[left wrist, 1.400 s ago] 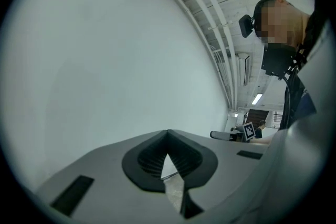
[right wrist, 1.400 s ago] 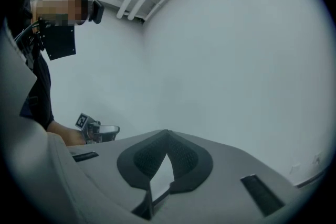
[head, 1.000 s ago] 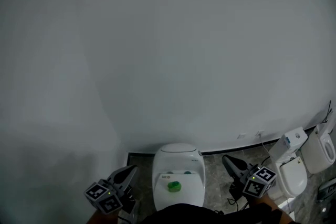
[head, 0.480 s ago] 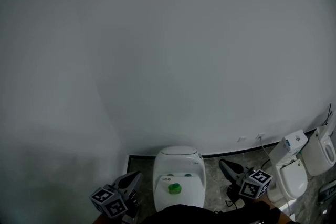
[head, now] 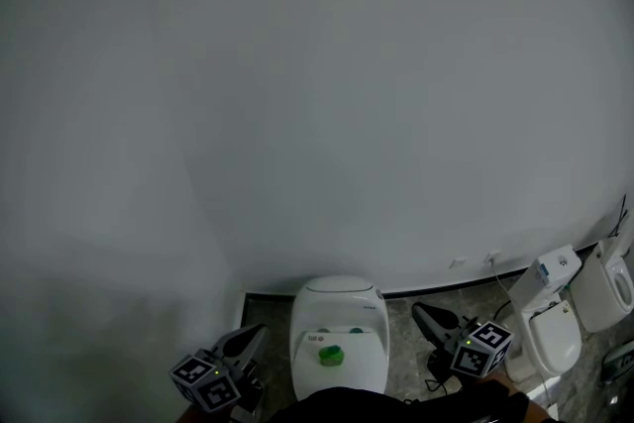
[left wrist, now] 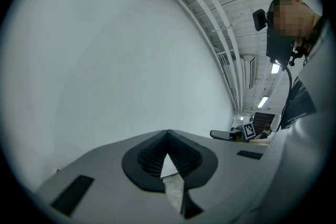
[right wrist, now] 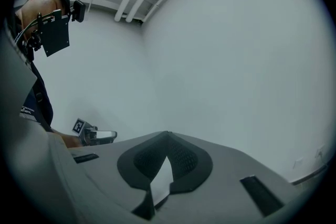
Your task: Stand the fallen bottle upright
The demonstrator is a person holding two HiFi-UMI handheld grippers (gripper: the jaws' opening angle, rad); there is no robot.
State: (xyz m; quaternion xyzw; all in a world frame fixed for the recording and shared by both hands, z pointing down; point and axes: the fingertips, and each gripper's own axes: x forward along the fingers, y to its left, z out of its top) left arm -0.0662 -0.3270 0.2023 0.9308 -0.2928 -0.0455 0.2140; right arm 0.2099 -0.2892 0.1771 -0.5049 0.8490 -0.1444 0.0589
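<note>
Fingers (left wrist: 146,159) together on two grippers (head: 258,329) (head: 417,310) — three toilets (head: 337,297) (head: 551,338) (head: 606,290).

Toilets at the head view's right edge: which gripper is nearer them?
Right. The right gripper is just left of those toilets; the left gripper is across the middle toilet, on its left side.

A plain pale grey wall (head: 317,94) filled most of the head view, meeting a mottled grey stone floor (head: 398,352) at a dark skirting (head: 436,287). A white toilet (head: 342,296) stood against it, with two more toilets (head: 553,337) to the right. White pipes (left wrist: 210,5) ran under the ceiling, with strip lights (left wrist: 264,101) glowing beyond
</note>
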